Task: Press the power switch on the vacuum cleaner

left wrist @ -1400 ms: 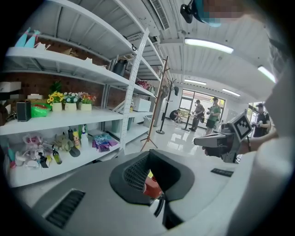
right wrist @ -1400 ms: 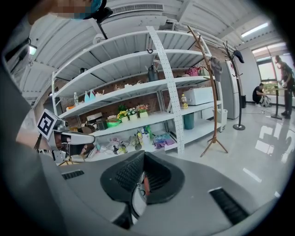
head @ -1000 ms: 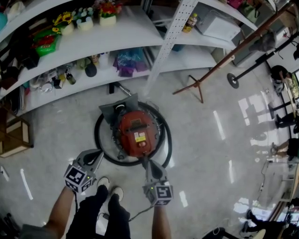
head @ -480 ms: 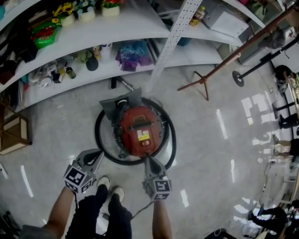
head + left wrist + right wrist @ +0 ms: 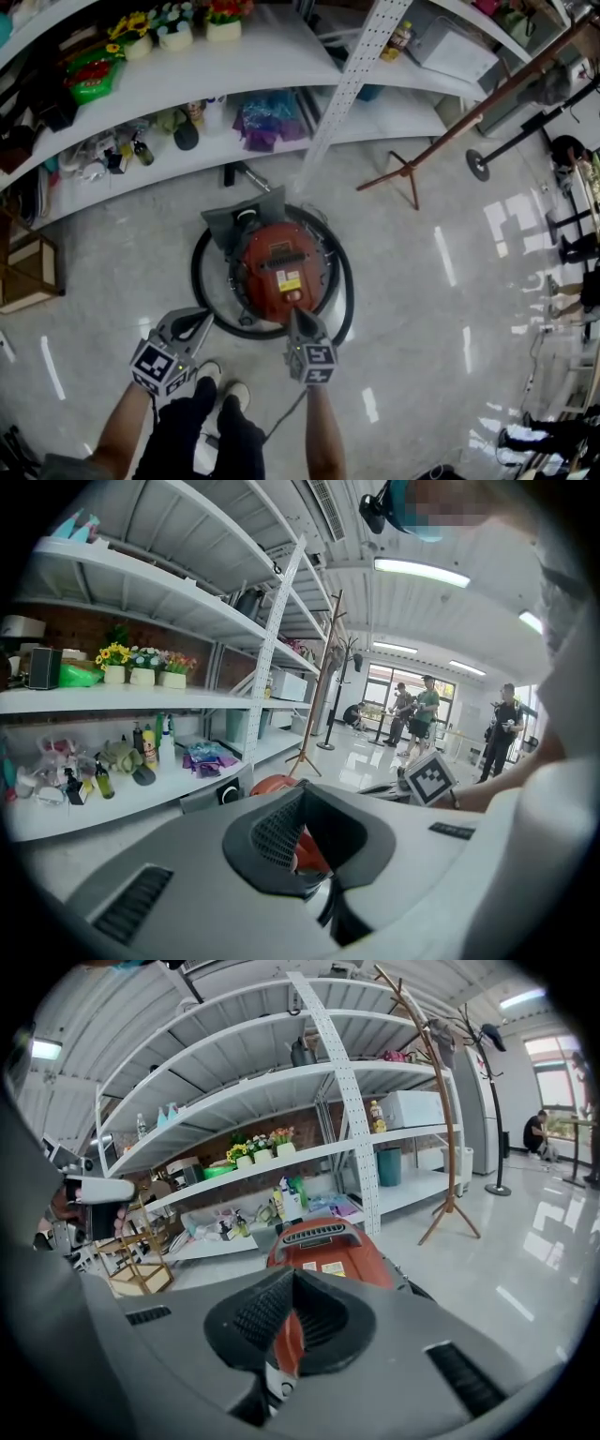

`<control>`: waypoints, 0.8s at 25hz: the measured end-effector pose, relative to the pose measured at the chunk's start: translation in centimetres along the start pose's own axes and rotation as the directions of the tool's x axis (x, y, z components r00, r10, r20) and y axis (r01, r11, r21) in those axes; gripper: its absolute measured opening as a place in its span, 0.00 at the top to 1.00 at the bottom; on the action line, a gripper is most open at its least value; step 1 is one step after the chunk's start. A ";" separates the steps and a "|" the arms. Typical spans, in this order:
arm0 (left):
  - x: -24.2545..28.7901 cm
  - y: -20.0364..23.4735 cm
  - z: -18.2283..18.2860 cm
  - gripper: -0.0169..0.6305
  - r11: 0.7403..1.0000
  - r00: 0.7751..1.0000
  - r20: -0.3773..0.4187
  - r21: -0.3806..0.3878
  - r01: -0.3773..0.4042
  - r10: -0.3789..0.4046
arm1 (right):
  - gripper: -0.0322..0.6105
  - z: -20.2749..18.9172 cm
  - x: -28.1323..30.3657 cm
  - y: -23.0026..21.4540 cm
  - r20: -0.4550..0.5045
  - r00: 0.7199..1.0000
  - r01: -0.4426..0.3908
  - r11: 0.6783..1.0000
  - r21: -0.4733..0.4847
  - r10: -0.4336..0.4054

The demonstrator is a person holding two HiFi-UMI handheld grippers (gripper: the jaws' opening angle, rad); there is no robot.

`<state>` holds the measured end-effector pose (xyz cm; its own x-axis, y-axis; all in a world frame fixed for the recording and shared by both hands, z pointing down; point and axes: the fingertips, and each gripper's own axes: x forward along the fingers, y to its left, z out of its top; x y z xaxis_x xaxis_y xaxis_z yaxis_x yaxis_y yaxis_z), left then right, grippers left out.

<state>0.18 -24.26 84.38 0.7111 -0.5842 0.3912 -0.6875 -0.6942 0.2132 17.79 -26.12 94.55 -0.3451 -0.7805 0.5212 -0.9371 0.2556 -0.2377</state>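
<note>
two closed, empty tools: right tool [image 5: 296, 315] at near edge of red vacuum cleaner [image 5: 279, 267], left tool [image 5: 199, 322] beside it

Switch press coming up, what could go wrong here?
The right gripper hangs at the near edge of the vacuum cleaner. The switch is not clearly visible, so a press may miss. A push could slide the cleaner on the glossy floor. The black hose coiled round it could catch a foot.

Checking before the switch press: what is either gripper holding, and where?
Nothing is held. The left gripper and right gripper are both empty; the red vacuum cleaner lies just beyond them, ungripped.
</note>
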 end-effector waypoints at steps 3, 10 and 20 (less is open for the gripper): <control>-0.1 0.0 0.0 0.96 1.000 1.000 -0.002 -0.001 0.002 -0.002 | 0.94 -0.6 1.1 -0.2 -0.020 1.000 0.000 1.000 0.006 0.000; -0.2 0.1 0.4 0.96 1.000 1.000 0.001 -0.001 0.006 -0.006 | 0.94 -2.1 3.2 -1.0 -0.056 0.998 0.012 1.000 0.019 -0.011; -0.6 0.5 0.0 0.96 1.000 1.000 0.008 -0.014 0.003 -0.003 | 0.94 -3.8 4.4 -1.6 -0.080 0.996 0.027 0.999 0.022 -0.025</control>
<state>-0.60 -24.21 84.21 0.7141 -0.5857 0.3834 -0.6875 -0.6898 0.2268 17.55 -27.79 100.36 -0.3244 -0.7385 0.5911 -0.9447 0.2215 -0.2418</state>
